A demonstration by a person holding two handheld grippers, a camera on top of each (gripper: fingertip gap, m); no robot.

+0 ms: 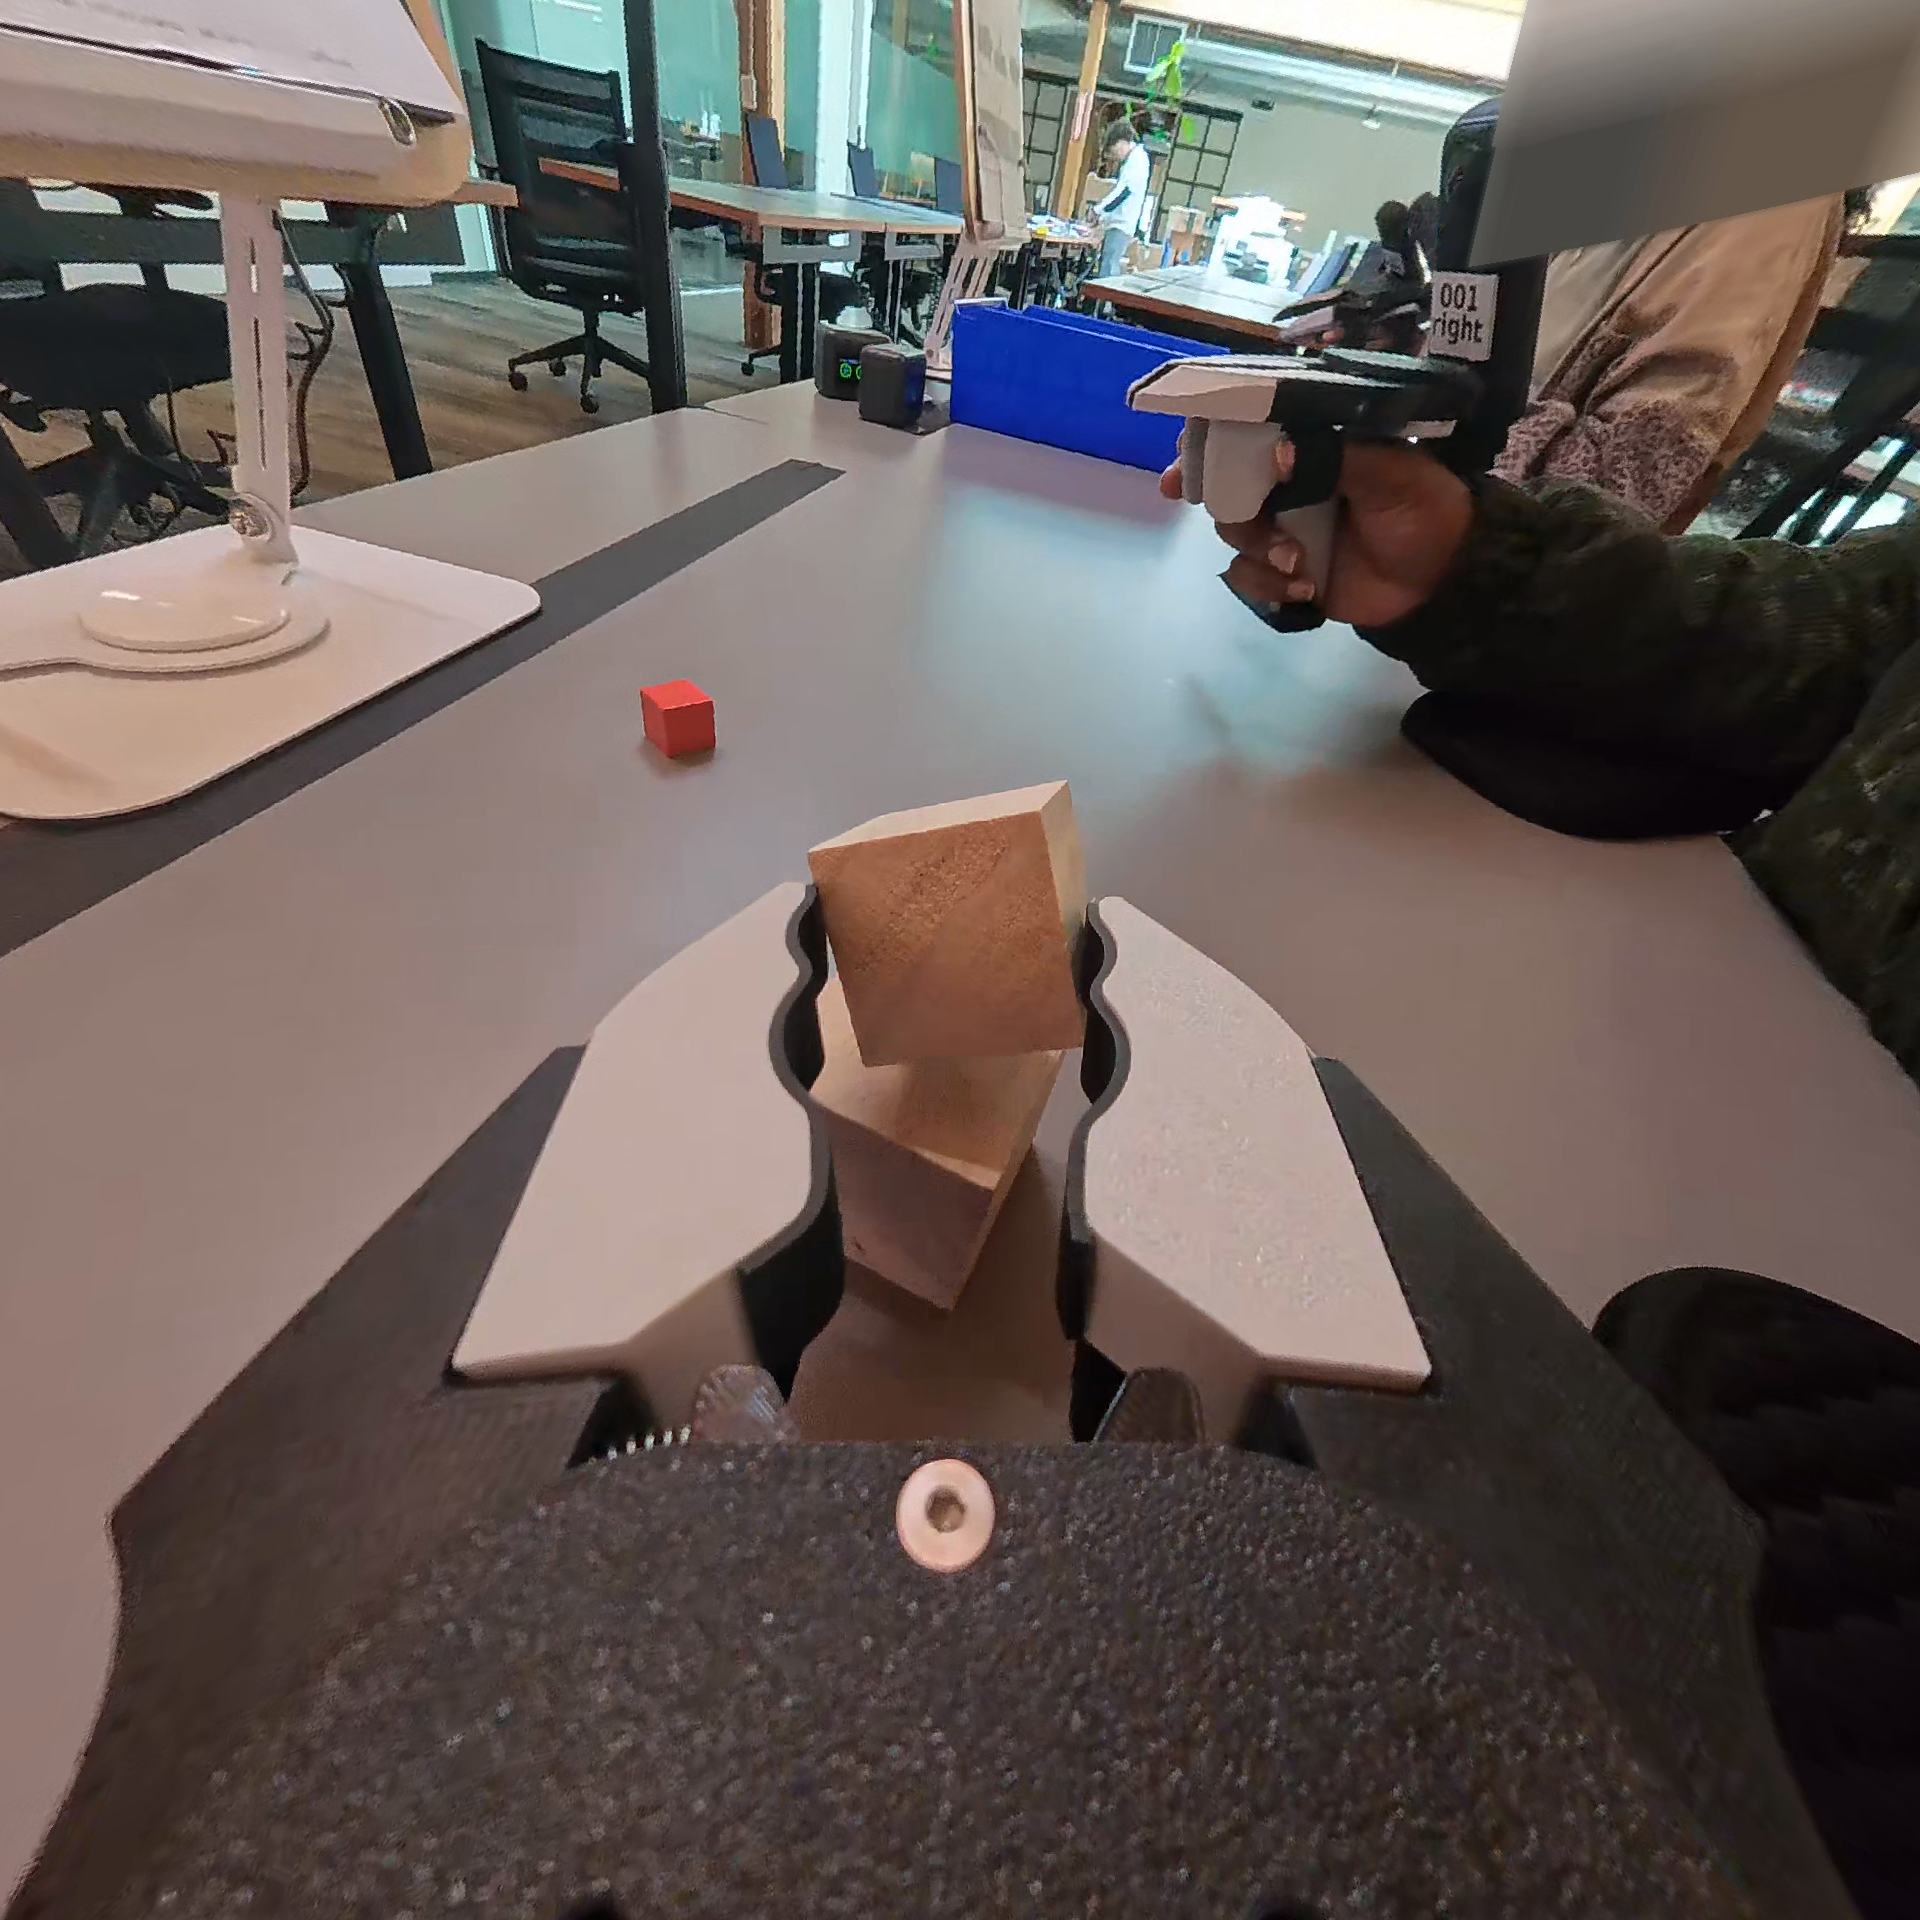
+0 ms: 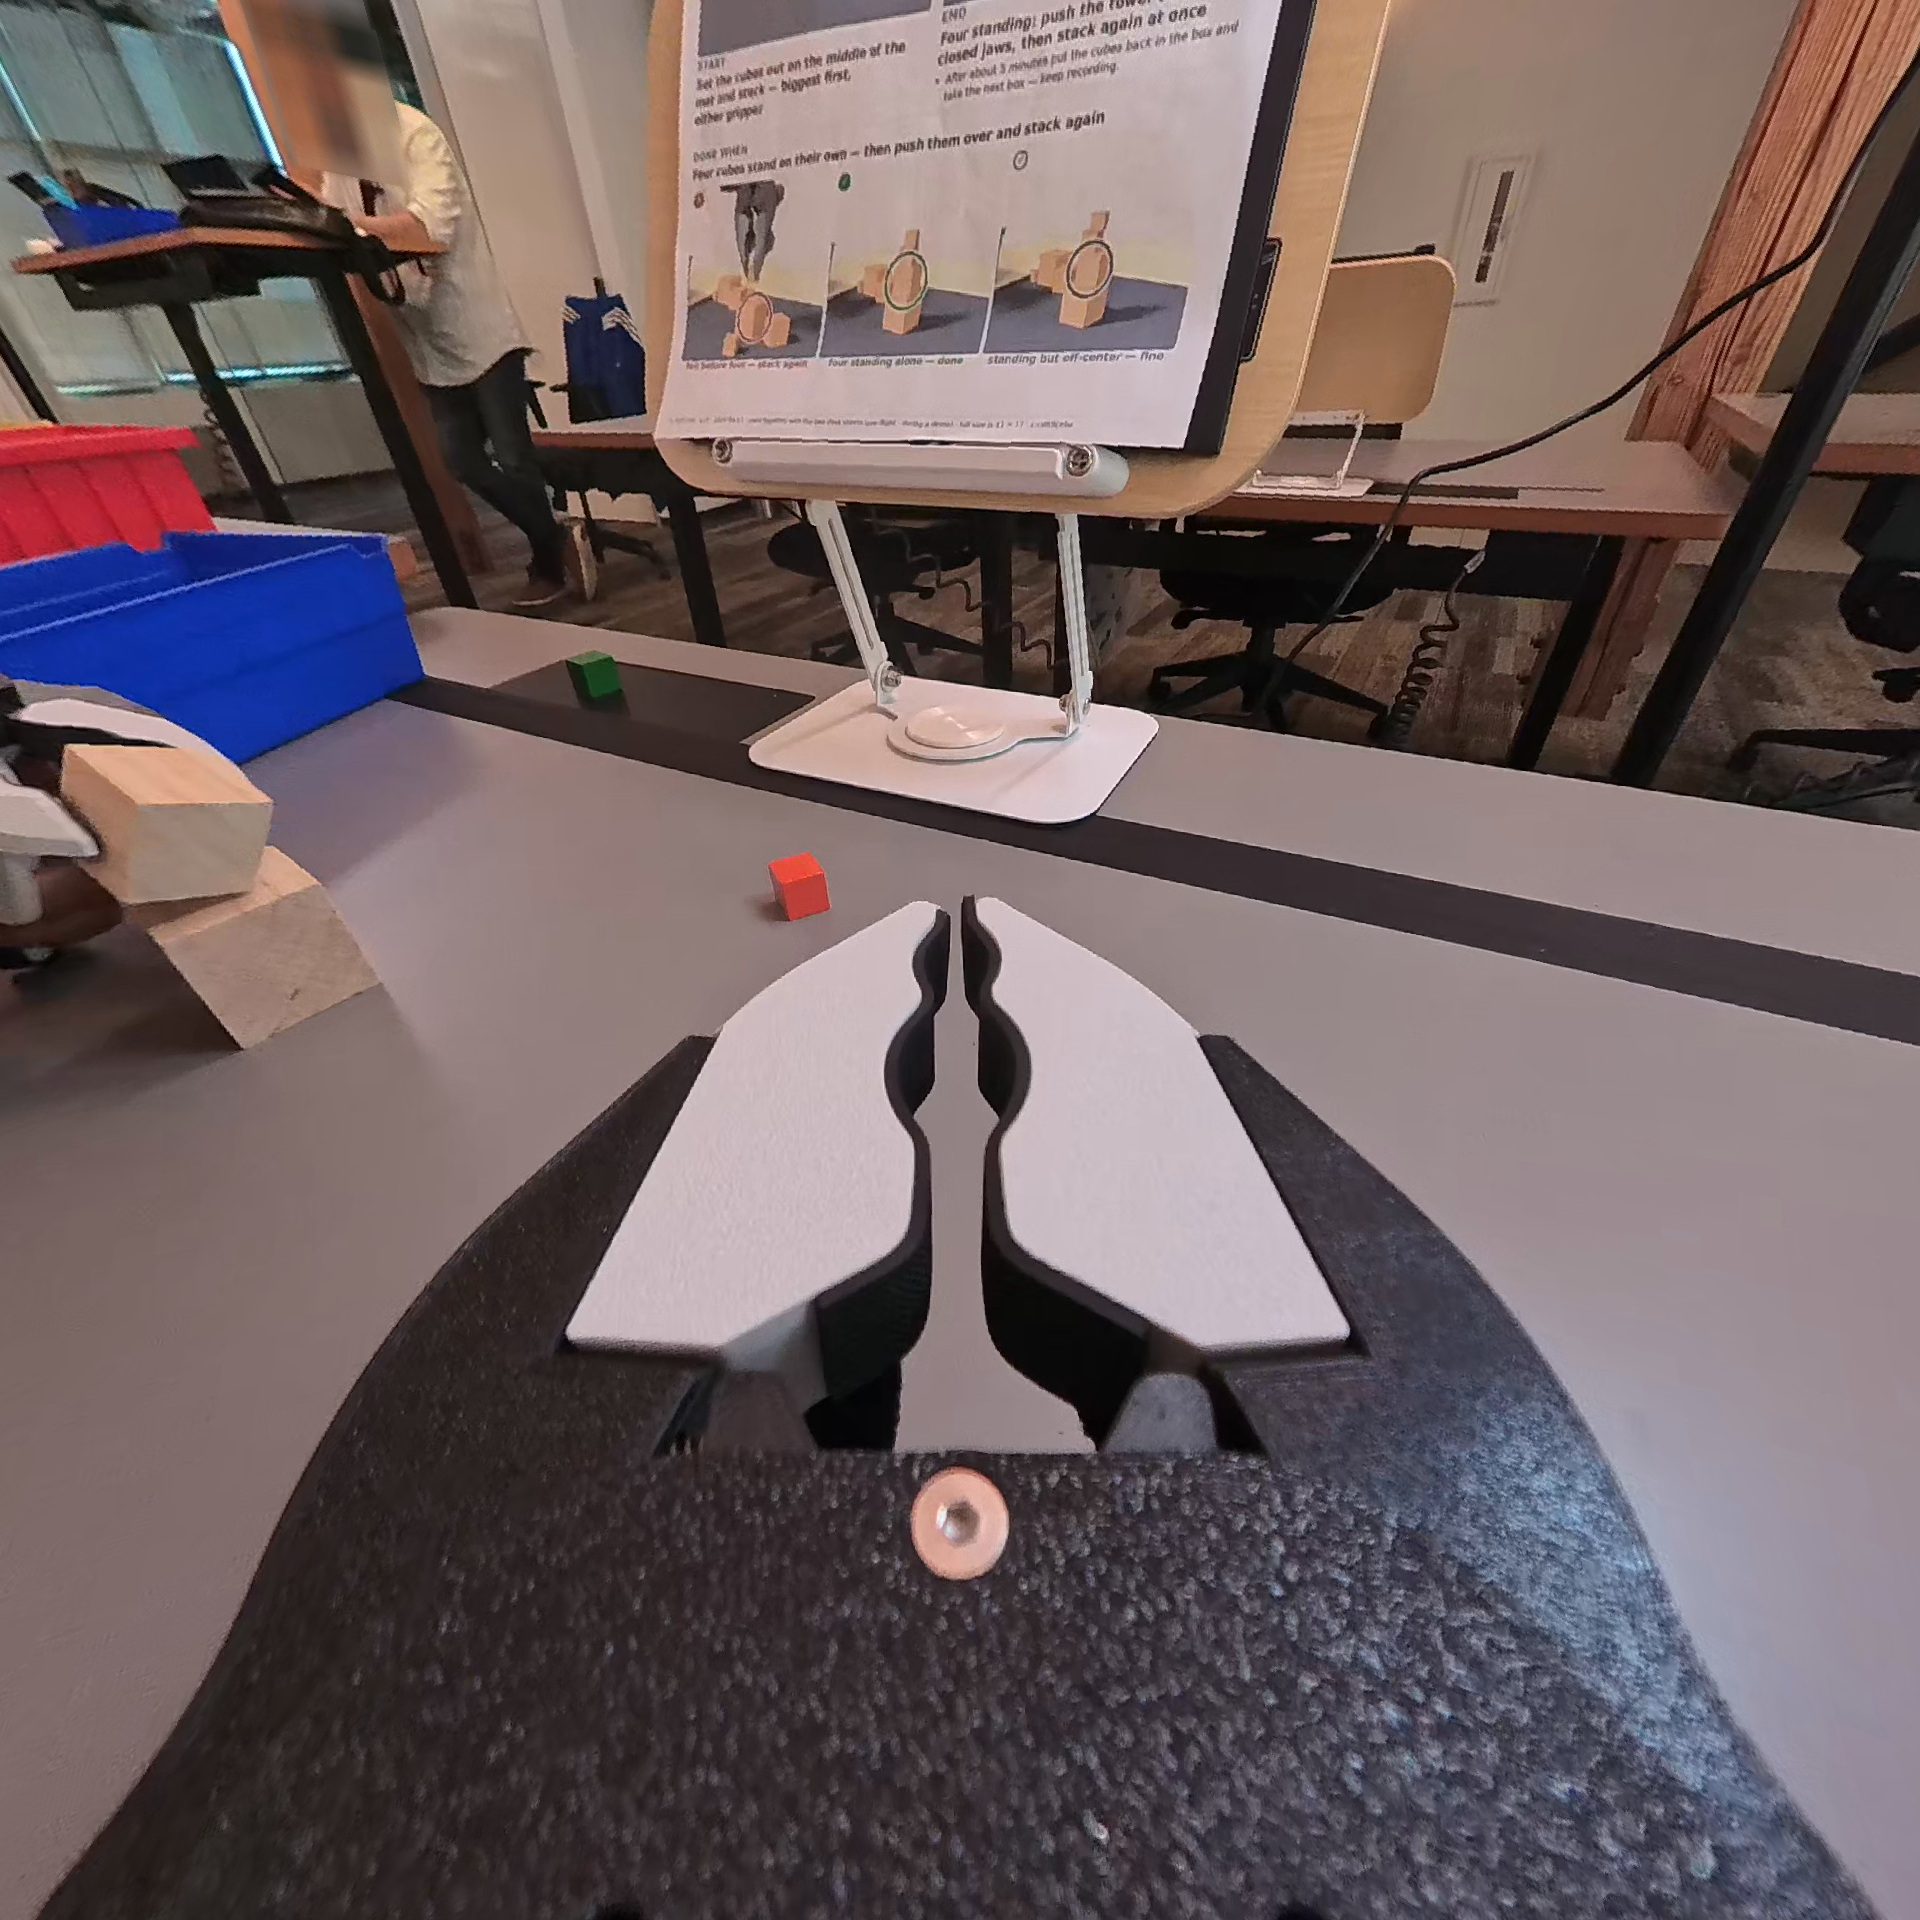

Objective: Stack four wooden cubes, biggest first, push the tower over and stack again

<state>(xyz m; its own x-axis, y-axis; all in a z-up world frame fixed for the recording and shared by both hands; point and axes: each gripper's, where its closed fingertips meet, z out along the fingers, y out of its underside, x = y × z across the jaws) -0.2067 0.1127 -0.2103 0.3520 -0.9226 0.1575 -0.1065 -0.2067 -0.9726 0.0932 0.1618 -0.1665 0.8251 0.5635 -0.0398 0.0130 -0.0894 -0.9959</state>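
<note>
- On the grey counter (image 2: 1351,1039), near its left side, the left hand-held gripper (image 1: 951,935) is clamped on a tilted light wooden cube (image 1: 951,935) — both dark pads bear on its sides.
- Under that cube sits a larger wooden block (image 1: 925,1184), also askew; the held cube rests on or just above it, and contact cannot be told for certain. The right wrist view shows the same pair at far left, cube (image 2: 166,821) over block (image 2: 260,951).
- Right hand-held gripper (image 2: 956,914): fingers together, nothing between them, held over bare counter. From the left wrist view it hangs in the air, well apart from the wooden pieces, gripped by a hand (image 1: 1340,540) in a dark green sleeve (image 1: 1621,665).
- Small red cube (image 2: 798,885) — lying on the counter just beyond and left of the right fingertips, not touching them; it also lies ahead of the left gripper (image 1: 678,717), near but apart.
- Small green cube (image 2: 594,675) stands farther back on a dark strip (image 2: 1455,894) running across the counter.
- White document stand (image 2: 956,758) straddles that strip, carrying a wooden board with a printed sheet (image 2: 966,229).
- Blue bin (image 2: 229,634) at the counter's far left, a red bin (image 2: 94,488) behind it.
- Background: desks, office chairs, and a person standing.
</note>
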